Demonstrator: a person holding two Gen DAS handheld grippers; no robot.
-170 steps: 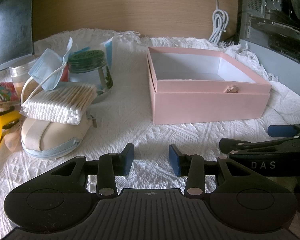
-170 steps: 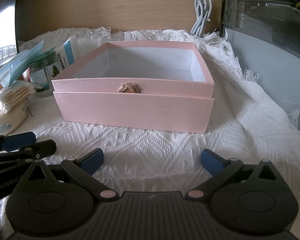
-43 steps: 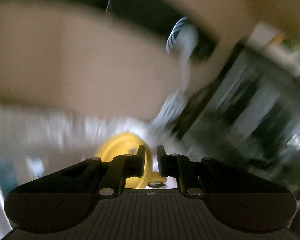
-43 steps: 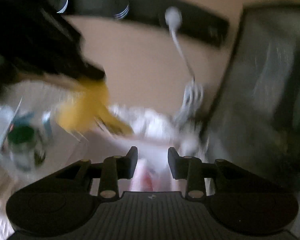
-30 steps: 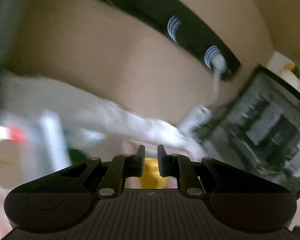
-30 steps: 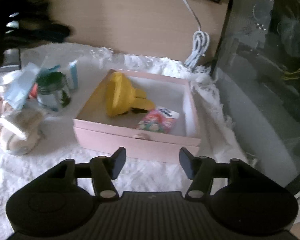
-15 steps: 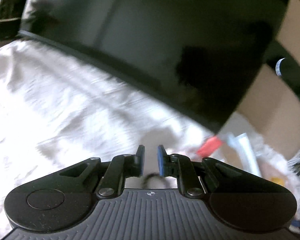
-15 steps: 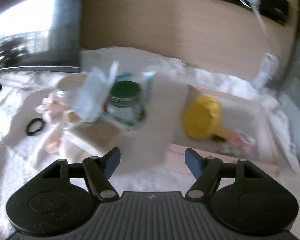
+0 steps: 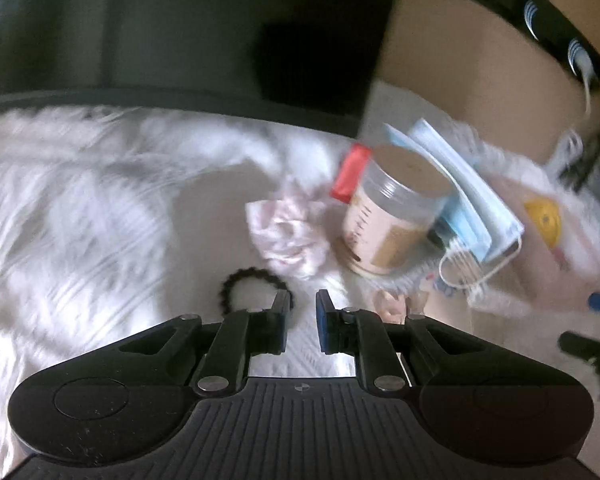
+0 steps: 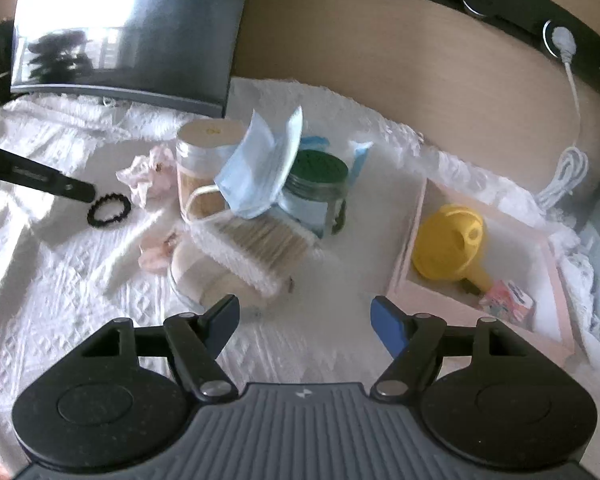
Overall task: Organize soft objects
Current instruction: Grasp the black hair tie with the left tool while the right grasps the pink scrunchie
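A black hair tie lies on the white cloth just beyond and left of my left gripper. Its jaws are opening, a narrow gap apart with nothing between them. In the right wrist view one left finger ends beside the hair tie. A crumpled pink scrunchie lies against a tan-lidded jar, with blue face masks draped over it. My right gripper stands open and empty, near a cotton swab pack on a beige pouch.
The pink box at the right holds a yellow funnel and a small colourful packet. A green-lidded glass jar stands behind the swabs. A dark monitor borders the far left, and a white cable hangs at the back right.
The left gripper has swung down from the monitor to the cloth by the hair tie, and its gap has widened slightly. The right view has shifted a little left, jaws slightly wider.
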